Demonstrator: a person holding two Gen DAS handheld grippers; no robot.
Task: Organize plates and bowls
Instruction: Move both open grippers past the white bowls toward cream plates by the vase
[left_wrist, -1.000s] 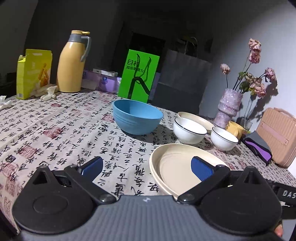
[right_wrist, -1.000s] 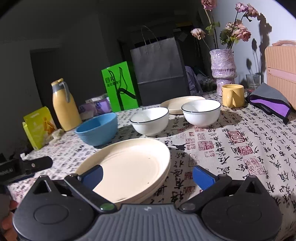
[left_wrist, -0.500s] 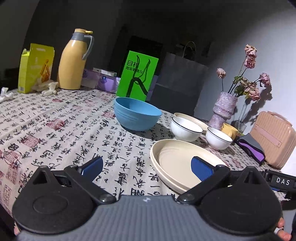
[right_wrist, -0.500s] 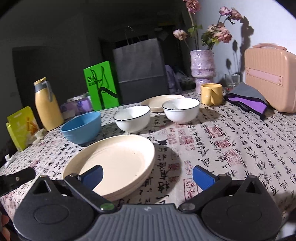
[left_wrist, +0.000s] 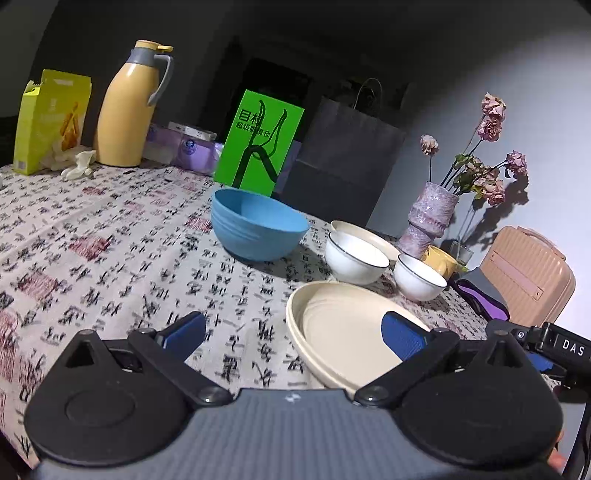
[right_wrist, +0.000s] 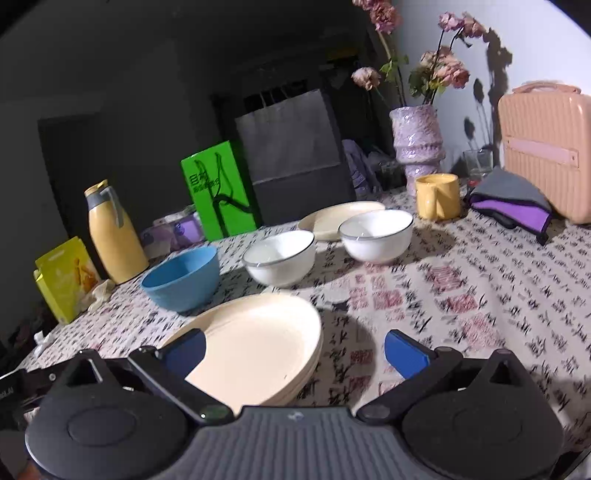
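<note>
While both grippers hang low over the near edge of the table, little on it has changed from a second ago: the dishes sit where they sat, and only the cameras' angles have shifted, the right view swinging so the pink case (right_wrist: 546, 151) now shows in full. The left gripper (left_wrist: 291, 332) has its blue pads spread wide and grips nothing; its right pad overlaps the stacked cream plates (left_wrist: 340, 336) in the view, as before. The right gripper (right_wrist: 293, 349) is equally wide and empty, its left pad in front of the same stack's near rim. Beyond the stack stands the blue bowl (left_wrist: 258, 229), then two white bowls (right_wrist: 280, 256) (right_wrist: 376, 238) side by side, apart from one another, with another cream plate (right_wrist: 340, 218) just behind them. A yellow mug (right_wrist: 437, 201), purple vase (right_wrist: 417, 140), green sign (left_wrist: 260, 142) and yellow thermos (left_wrist: 127, 107) line the far side of the patterned tablecloth (left_wrist: 92, 240).
</note>
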